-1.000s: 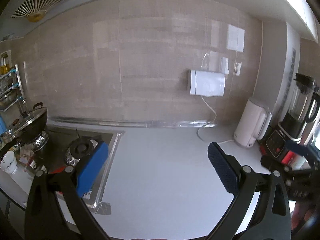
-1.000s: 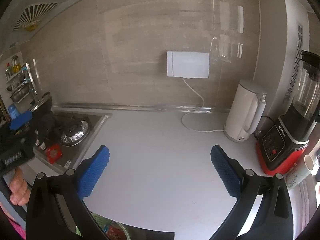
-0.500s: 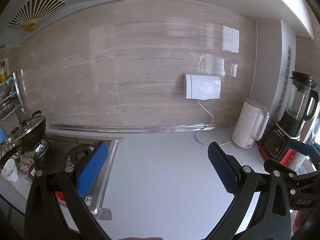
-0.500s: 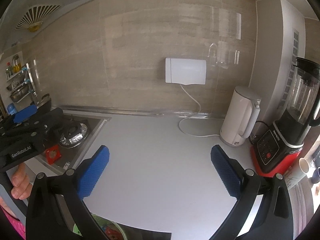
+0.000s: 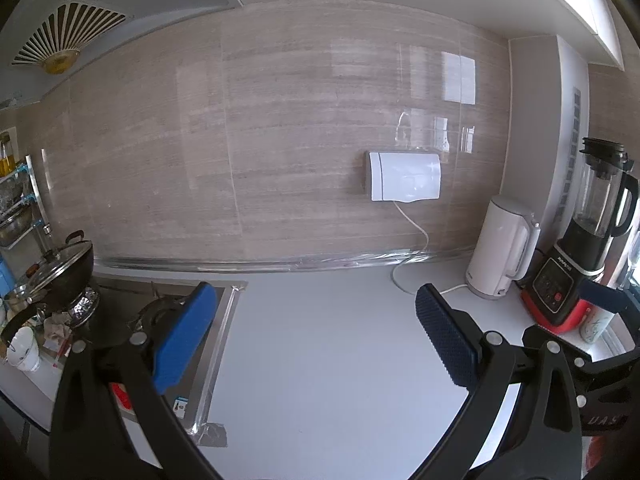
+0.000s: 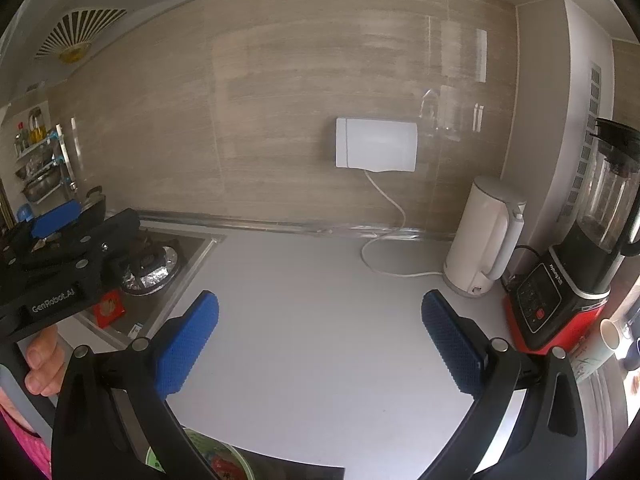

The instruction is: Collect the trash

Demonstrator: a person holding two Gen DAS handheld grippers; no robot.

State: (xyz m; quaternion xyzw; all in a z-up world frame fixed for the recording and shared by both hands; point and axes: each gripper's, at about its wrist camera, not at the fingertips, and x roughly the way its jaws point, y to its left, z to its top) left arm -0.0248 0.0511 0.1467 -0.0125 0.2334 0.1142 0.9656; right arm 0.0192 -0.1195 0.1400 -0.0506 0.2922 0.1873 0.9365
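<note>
Both the left gripper (image 5: 312, 328) and right gripper (image 6: 320, 332) hovered with jaws spread, empty, above the bench (image 6: 320, 300); a careless sweep risked snagging the kettle's cord (image 6: 384, 268).

bowl (image 6: 224, 456) – cut off by the bottom edge, contents perhaps wrappers, too blurred to tell | blender (image 6: 600, 220) – lid cropped at the right edge | cup (image 6: 610, 332) – half out of view | rack (image 5: 16, 200) – left part cut off | red packet (image 5: 120, 396) – mostly hidden behind the finger
</note>
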